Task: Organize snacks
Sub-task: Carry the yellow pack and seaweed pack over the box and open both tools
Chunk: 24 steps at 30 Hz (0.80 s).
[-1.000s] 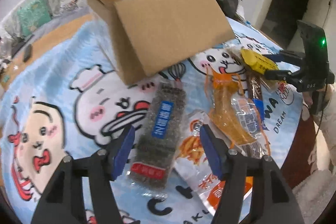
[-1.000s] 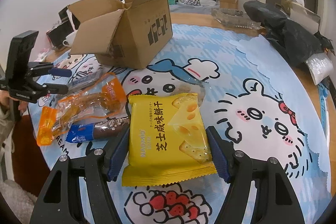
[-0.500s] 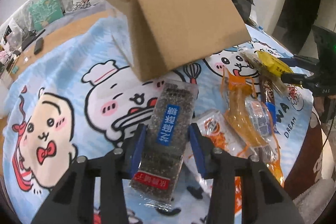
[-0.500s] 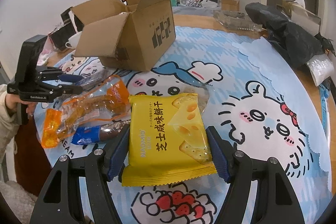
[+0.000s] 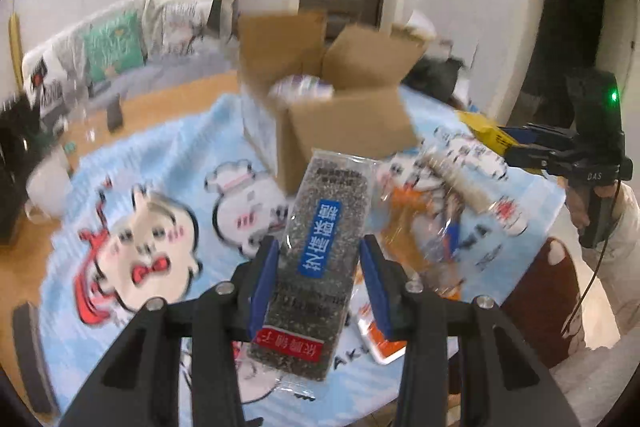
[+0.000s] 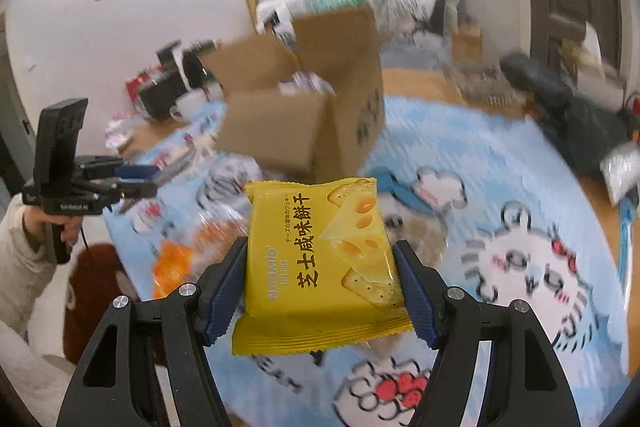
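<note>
Left gripper (image 5: pixel 318 281): blue pads clamped on both long edges of a dark seed bar (image 5: pixel 320 259) in clear wrap with a blue label; bar clear of the cloth, far end pointing toward the box

Right gripper (image 6: pixel 320 285): pads pressed against both sides of a yellow cracker pack (image 6: pixel 320 263) showing a cheese wedge; pack held above the cloth

Box (image 5: pixel 336 107): brown cardboard, flaps open, standing on the cloth beyond both grippers; a pale wrapped item visible inside

Cloth (image 6: pixel 480 163): light blue with cartoon animals, covering a table

Loose snacks (image 5: pixel 424 219): orange and clear packets lying on the cloth between the two grippers, blurred

Sleeve (image 6: pixel 18 259): pale, at the left gripper's handle
</note>
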Tool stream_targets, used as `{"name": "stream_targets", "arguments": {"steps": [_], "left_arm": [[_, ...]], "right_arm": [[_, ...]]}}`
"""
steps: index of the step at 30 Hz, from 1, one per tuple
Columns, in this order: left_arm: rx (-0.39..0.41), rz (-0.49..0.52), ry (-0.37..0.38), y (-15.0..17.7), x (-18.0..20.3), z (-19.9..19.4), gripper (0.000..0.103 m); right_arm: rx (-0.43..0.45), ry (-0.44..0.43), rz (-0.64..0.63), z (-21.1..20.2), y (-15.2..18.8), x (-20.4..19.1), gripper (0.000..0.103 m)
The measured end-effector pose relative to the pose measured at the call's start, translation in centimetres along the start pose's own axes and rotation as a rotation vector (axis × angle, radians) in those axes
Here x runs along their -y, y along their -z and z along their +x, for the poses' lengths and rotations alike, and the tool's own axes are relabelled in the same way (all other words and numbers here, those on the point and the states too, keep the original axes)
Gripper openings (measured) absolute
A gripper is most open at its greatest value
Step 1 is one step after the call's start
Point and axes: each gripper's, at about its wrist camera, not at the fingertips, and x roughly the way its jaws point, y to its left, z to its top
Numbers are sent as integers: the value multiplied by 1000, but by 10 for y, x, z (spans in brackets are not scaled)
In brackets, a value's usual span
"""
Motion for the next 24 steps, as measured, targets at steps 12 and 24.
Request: {"name": "stream_targets", "arguments": {"steps": [12,24], "left_arm": [[78,0,-40,-143,-5,19,39],[-144,-38,-30,-203,-21,121,39]], "right_arm": [[18,106,-138,50,-132,-34,68],[-109,81,-44,131,-169,-7,68]]}}
